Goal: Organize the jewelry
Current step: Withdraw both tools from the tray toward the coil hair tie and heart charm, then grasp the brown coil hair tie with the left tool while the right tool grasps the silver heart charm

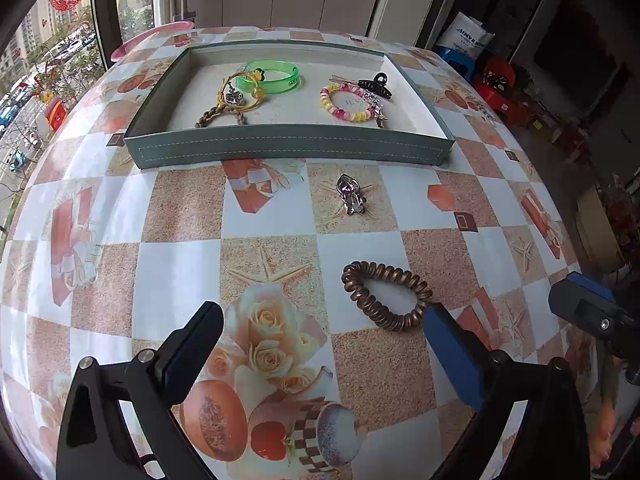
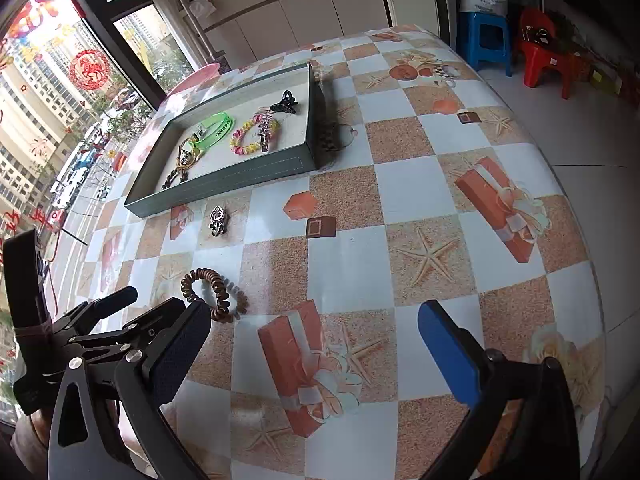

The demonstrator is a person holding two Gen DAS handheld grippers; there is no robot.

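A grey-green tray (image 1: 288,147) (image 2: 224,184) at the table's far side holds a green bangle (image 1: 276,76), a yellow cord bracelet (image 1: 236,98), a braided bracelet (image 1: 216,114), a pink-yellow bead bracelet (image 1: 348,101) and a black claw clip (image 1: 376,85). On the table lie a silver brooch (image 1: 350,194) (image 2: 218,220) and a brown spiral hair tie (image 1: 386,296) (image 2: 216,292). My left gripper (image 1: 324,344) is open, just short of the hair tie. My right gripper (image 2: 316,340) is open and empty, to the right of the hair tie.
The patterned tablecloth (image 1: 180,216) covers a round table. A pink plate (image 1: 132,44) sits past the tray by the window. A blue stool (image 2: 486,36) and red chair (image 2: 550,60) stand on the floor to the right.
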